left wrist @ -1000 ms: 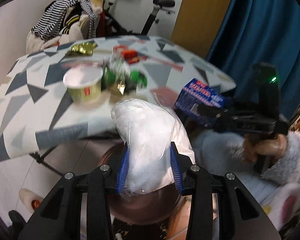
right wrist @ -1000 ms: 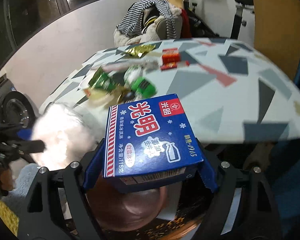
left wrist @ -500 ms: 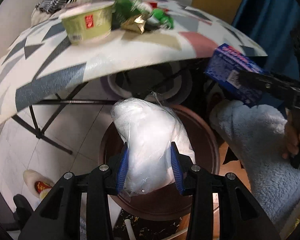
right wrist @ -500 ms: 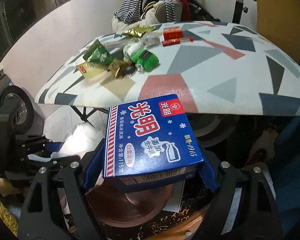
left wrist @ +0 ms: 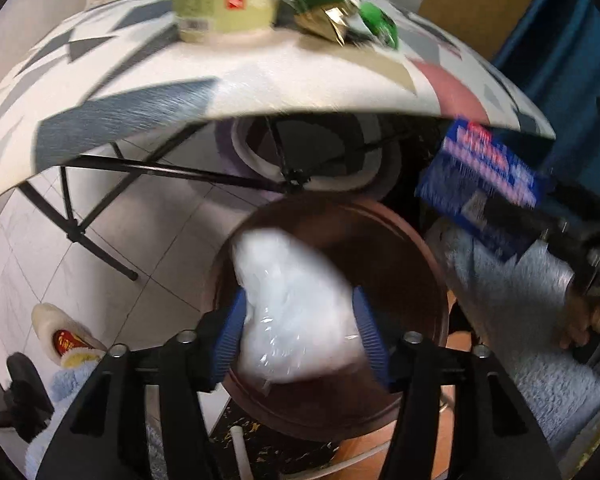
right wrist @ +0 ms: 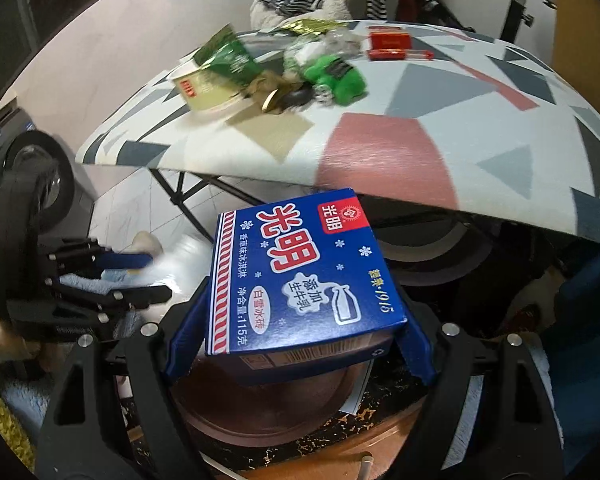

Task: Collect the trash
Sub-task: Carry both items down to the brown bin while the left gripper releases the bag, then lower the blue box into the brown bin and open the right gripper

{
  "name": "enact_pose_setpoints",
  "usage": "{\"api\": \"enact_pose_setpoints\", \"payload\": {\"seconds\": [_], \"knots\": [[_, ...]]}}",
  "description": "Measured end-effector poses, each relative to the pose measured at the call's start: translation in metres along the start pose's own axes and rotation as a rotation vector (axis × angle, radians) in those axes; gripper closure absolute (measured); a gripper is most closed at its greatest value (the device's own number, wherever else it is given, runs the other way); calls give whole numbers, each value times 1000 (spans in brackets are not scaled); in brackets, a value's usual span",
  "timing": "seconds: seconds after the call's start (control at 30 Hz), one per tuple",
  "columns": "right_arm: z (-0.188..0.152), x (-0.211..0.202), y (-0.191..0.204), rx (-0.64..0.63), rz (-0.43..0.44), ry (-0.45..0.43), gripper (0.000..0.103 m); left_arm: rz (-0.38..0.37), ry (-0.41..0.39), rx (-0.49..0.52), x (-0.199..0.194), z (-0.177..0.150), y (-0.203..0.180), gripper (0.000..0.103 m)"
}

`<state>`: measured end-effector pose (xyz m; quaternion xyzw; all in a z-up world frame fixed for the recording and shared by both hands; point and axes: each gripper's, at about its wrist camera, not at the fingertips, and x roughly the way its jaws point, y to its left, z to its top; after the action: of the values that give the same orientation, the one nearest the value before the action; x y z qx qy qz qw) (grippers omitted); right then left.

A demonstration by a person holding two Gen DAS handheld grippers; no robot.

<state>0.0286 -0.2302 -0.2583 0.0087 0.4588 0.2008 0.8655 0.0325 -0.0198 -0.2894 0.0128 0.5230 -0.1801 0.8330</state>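
- Trash bin (left wrist: pixel 404 240), round and brown, sits on the floor under the near edge of the patterned table (left wrist: pixel 260 80); both grippers point down toward it
- Left gripper (left wrist: pixel 300 336) has just been opening its jaws; a crumpled white plastic bag (left wrist: pixel 292 304) lies between the blue pads over the bin's mouth; the bag is blurred, and the pads look spread just clear of its sides
- Right gripper (right wrist: pixel 300 340) pinches a blue carton (right wrist: pixel 300 276) with red and white Chinese lettering, pads pressed on its two sides; the carton hangs above the bin, below the table edge
- Table top still carries trash: a pale green paper cup (right wrist: pixel 204 88), a green wrapper (right wrist: pixel 228 60), a green crumpled pack (right wrist: pixel 336 76), a gold wrapper (left wrist: pixel 328 20), a red box (right wrist: pixel 390 42)
- Fluffy light-blue sleeve (left wrist: pixel 520 320) of the person's right arm shows beside the bin
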Motion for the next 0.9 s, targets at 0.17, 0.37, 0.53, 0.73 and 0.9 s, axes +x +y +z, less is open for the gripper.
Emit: {"api": "enact_pose_setpoints", "payload": {"seconds": [0.17, 0.37, 0.53, 0.73, 0.9], "knots": [[-2, 17, 13, -45, 2, 42, 22, 67, -197, -66, -45, -1, 8, 26], [-4, 45, 32, -117, 19, 91, 22, 140, -288, -148, -69, -4, 21, 19], [-11, 69, 42, -166, 13, 171, 22, 156, -286, -203, -70, -4, 35, 19], [-16, 83, 34, -134, -9, 243, 21, 156, -274, -218, -65, -3, 38, 18], [-18, 82, 28, -93, -8, 247, 21, 158, -271, -213, -64, -3, 38, 17]]}}
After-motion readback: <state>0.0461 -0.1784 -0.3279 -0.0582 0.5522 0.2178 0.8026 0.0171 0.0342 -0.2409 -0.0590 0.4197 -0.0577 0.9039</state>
